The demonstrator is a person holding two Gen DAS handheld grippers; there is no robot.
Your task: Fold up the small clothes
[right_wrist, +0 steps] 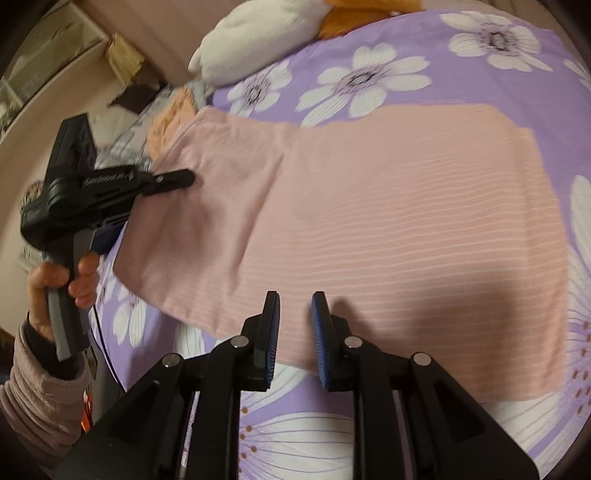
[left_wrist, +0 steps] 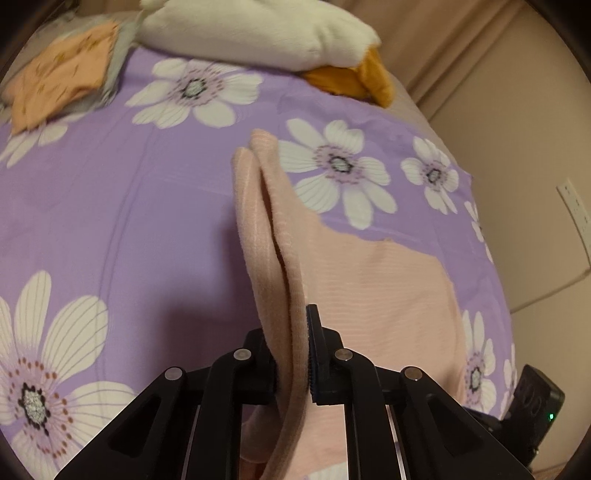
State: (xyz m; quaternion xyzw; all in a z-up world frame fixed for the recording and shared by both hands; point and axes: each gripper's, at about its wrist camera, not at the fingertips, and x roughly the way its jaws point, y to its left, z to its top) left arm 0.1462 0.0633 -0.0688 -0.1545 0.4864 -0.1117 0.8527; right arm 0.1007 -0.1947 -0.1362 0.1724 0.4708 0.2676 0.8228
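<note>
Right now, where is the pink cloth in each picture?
Left wrist view: pink cloth low centre-right, its edge pinched in the left gripper.
Right wrist view: pink cloth fills the middle, left gripper holding its left edge.
Shared landmark: white plush toy, top.

A purple floral bedsheet (left_wrist: 110,192) covers the bed. Beige walls (left_wrist: 498,110) rise beyond it (a white outlet (left_wrist: 574,214) on one).

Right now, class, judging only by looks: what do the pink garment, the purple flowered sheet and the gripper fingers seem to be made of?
Pink garment: soft, matte knit, probably cotton; fine ribbed stripes, limp drape.
Purple flowered sheet: smooth woven cloth, faint sheen; printed daisies, shallow creases.
Left gripper fingers: rigid black plastic, seemingly; blue ridged pads, perhaps rubber.
</note>
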